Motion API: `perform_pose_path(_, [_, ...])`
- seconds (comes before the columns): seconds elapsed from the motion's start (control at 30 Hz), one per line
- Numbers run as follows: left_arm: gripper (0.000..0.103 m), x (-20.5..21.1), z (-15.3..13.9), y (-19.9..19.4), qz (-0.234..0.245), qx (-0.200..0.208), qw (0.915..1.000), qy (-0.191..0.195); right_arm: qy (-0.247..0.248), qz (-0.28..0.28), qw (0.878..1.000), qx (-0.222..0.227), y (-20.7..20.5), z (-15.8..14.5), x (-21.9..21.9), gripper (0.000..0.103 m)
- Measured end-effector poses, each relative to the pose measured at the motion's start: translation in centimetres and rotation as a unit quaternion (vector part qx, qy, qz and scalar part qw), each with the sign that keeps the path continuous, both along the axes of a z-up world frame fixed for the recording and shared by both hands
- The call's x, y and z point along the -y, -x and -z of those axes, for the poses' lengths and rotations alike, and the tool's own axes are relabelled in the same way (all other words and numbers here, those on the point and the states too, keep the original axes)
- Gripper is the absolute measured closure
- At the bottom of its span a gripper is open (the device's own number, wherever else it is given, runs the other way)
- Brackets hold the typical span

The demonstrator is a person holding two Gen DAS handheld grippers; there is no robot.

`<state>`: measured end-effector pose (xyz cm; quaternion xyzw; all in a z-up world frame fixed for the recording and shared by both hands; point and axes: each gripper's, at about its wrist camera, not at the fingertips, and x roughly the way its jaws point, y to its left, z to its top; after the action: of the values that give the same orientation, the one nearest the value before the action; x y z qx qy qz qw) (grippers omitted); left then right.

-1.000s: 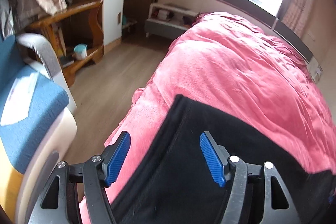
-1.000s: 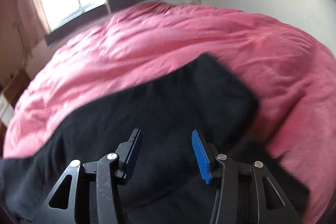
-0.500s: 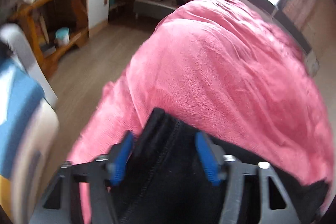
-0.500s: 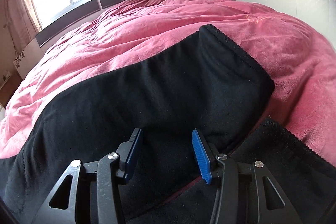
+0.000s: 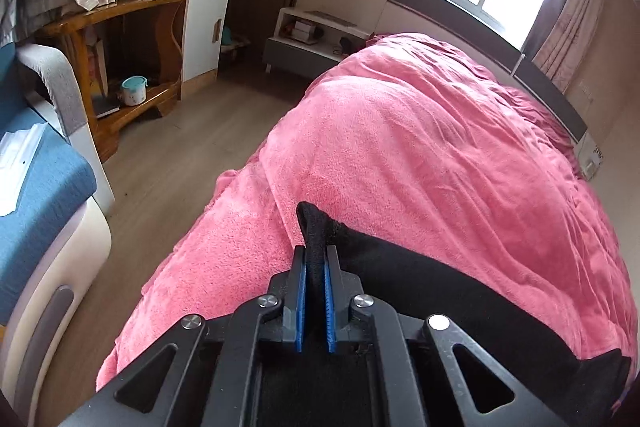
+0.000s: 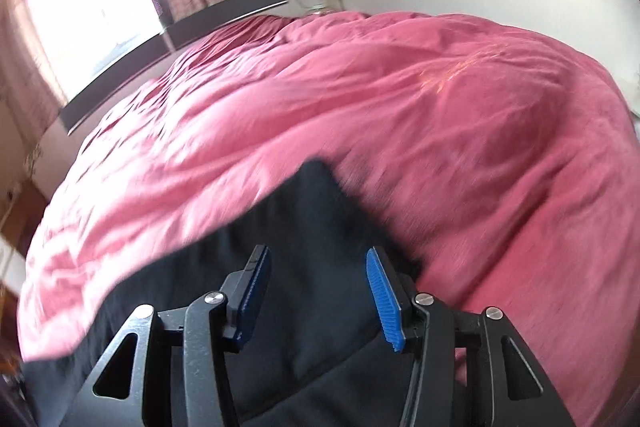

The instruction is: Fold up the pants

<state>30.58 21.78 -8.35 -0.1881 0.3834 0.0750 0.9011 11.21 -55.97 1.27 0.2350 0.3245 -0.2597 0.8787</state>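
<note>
Change since earlier frame: the left gripper jaws, wide a second ago, have clamped onto a corner of the black pants; the right gripper view has gone blurred.
Left jaws: narrow, blue pads pinching a bunched fold of fabric that sticks out just ahead of the tips.
Right jaws: about half wide and opening; cloth lies below and between them, the pads not pressing on it.
Pants location: flat on the pink blanket, running from the left jaws away to their right.
Long axis: across both grippers, side to side.
Key relation: the far square end of the pants lies just ahead of the right jaws, so the right hand is nearer that end.
Left view only: wooden floor and blue chair beyond the left pad.
Right view only: the free pants end and its overlapping lower layer.
</note>
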Motion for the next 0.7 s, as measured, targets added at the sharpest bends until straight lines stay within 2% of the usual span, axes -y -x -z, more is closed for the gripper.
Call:
perform_pose_path(0.1, [0.096, 0.1, 0.1, -0.2, 0.001, -0.005, 1.0000, -0.004, -0.005, -0.005, 1.000, -0.023, -2.2, -1.5, 2.4, 0.040])
perform_pose_path(0.17, [0.096, 0.0, 0.1, -0.3, 0.002, -0.008, 1.0000, -0.002, 0.000, -0.012, 0.999, -0.041, -4.2, -1.8, 3.1, 0.039])
perform_pose_path(0.27, [0.096, -0.5, -0.3, -0.4, 0.002, -0.008, 0.9999, 0.011, -0.021, -0.003, 0.997, -0.079, -6.6, -1.0, 4.3, 0.038])
perform_pose_path(0.37, [0.097, -1.3, -1.9, 0.0, 0.005, 0.009, 0.9993, 0.036, -0.044, 0.001, 0.992, -0.115, -8.9, 0.6, 5.1, 0.038])
perform_pose_path(0.43, [0.097, -1.9, -3.0, 0.3, 0.005, 0.023, 0.9983, 0.053, -0.042, 0.002, 0.990, -0.137, -9.5, 1.6, 4.9, 0.044])
perform_pose_path(0.5, [0.097, -2.5, -4.1, 0.9, 0.004, 0.035, 0.9967, 0.072, -0.045, -0.007, 0.988, -0.146, -9.8, 2.1, 4.7, 0.080])
perform_pose_path(0.6, [0.098, -2.9, -5.4, 1.8, 0.010, 0.048, 0.9949, 0.087, -0.041, -0.013, 0.990, -0.137, -9.2, 1.5, 4.7, 0.088])
perform_pose_path(0.7, [0.098, -3.3, -6.2, 3.0, 0.010, 0.059, 0.9917, 0.113, -0.046, -0.013, 0.992, -0.113, -7.5, 0.1, 4.6, 0.091])
